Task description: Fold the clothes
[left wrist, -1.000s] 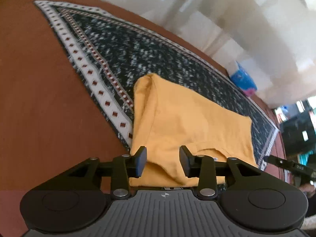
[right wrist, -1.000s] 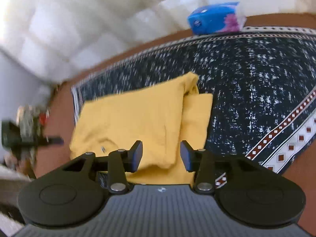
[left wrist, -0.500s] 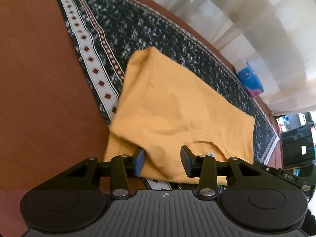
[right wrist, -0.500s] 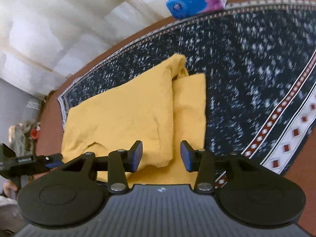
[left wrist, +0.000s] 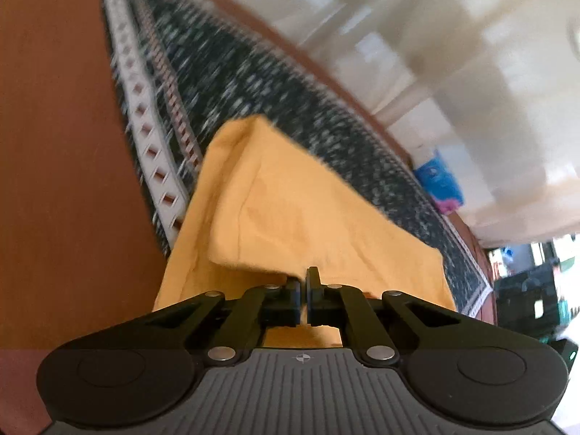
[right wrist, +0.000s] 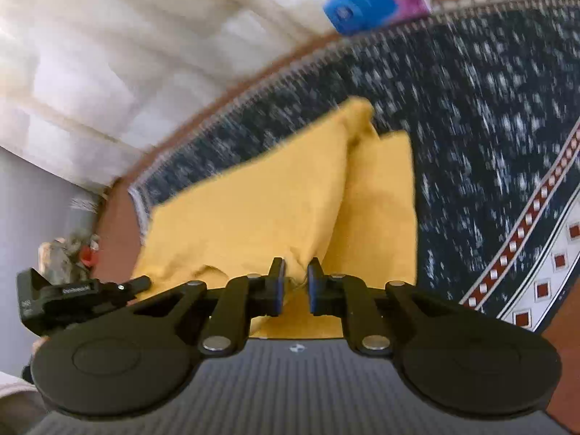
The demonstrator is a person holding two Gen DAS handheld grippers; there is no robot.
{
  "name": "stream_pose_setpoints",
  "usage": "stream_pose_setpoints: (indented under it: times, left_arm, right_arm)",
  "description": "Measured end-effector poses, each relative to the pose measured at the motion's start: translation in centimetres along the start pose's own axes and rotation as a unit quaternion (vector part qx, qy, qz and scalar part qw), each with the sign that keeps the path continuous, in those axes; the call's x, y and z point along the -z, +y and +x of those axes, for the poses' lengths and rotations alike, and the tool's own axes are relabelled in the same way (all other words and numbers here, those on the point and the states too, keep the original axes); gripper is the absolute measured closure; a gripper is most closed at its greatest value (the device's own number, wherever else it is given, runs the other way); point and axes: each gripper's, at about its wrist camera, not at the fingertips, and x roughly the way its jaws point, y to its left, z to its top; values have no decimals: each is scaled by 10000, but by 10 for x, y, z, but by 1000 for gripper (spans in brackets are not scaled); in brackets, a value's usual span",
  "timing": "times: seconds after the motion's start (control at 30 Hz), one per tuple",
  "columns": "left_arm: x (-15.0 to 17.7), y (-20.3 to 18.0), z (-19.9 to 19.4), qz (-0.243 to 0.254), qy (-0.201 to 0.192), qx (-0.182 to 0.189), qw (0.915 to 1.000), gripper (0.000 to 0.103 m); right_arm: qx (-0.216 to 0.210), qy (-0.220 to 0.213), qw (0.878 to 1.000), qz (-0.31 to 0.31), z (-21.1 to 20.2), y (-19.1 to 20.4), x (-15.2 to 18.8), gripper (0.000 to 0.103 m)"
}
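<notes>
Both grippers at the near edge of a folded shirt on a rug.

The left gripper (left wrist: 303, 282) has just pressed together, seemingly pinching the yellow shirt (left wrist: 290, 214); the right gripper (right wrist: 296, 276), just narrowed, pinches the shirt's (right wrist: 261, 210) fold on the patterned rug (right wrist: 489, 127).

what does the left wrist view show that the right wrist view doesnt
Only the left wrist view shows the left tongs shut on the near edge of the yellow shirt, having just closed, and dark clutter at the far right.

Only the right wrist view shows the right tongs, which have just been closing, with a fold of shirt between them, plus the other tool from the side and a blurred heap by the grey wall.

Both show the shirt, the patterned cloth, the brown table and the blue pack.
</notes>
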Motion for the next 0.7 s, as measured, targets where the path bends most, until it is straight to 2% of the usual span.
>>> stream_pose_setpoints:
  times: [0.1,0.23,0.3,0.37,0.4,0.5,0.57,0.63,0.7]
  left_arm:
    - [6,2,1,217,108,-173,9996,103]
    - [16,15,19,149,325,-427,9984,103]
    - [20,19,21,37,335,-431,9985,97]
    - [21,22,20,-96,346,-382,9986,80]
    - [19,23,16,-144,352,-335,9987,78]
    - [14,20,-7,-16,227,-287,9993,76]
    - [3,18,-25,40,-11,-252,9997,72]
    - [-15,16,-31,74,-292,-285,9991,65]
    - [-37,13,-21,59,-436,-336,9985,64]
  right_arm:
    - [35,36,9999,-101,-7,0,3,89]
    - [287,254,9993,-9,3,-13,16,89]
    - [366,313,9988,16,8,-16,22,89]
    - [448,372,9983,27,12,-19,27,89]
    - [466,375,9982,-4,11,-18,27,88]
    - [493,352,9981,-137,4,-13,23,77]
    - [448,165,9987,-154,-5,-10,12,75]
    - [393,-50,9991,-160,-15,-8,0,70]
    - [350,-238,9990,-155,-19,-7,-14,68]
